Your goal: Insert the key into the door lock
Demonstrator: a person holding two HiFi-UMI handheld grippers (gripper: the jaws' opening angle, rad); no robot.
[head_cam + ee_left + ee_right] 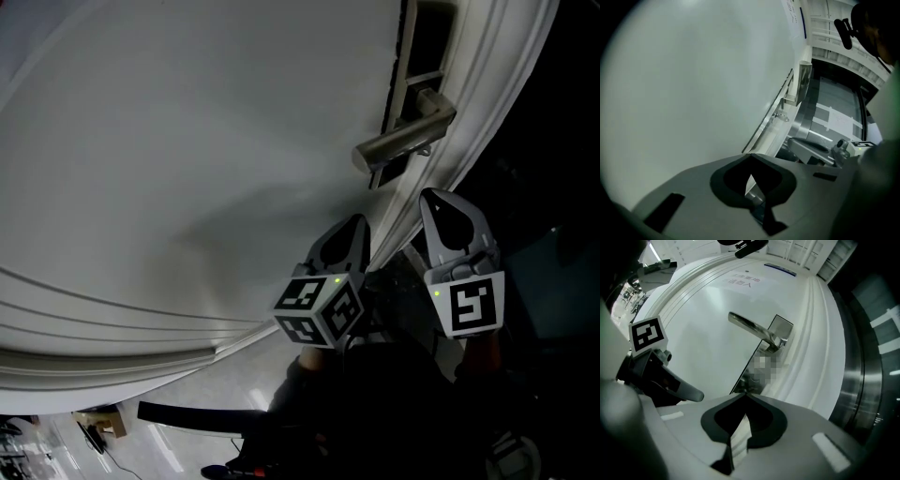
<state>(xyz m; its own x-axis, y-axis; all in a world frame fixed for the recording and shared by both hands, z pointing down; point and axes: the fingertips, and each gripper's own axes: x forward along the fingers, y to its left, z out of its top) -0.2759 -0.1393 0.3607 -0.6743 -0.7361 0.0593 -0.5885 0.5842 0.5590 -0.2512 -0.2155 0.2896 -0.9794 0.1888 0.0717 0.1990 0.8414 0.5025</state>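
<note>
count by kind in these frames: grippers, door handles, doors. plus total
Grey two-jaw grippers: 2 (left gripper, right gripper)
Brushed metal lever door handle: 1
White door: 1
Total: 4

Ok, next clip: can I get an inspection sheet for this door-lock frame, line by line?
Surface: white door panel, plain; no table in view.
Job's things: brushed metal lever handle on a narrow metal lock plate. No key made out. A small metal piece on the plate is too small to identify.
Clutter: nothing seen.
Grippers: left gripper and right gripper each have jaws together with nothing seen between them. Neither touches the handle.
Cables: nothing seen.
Surroundings: steel door frame beside the door; pale floor below.
</note>
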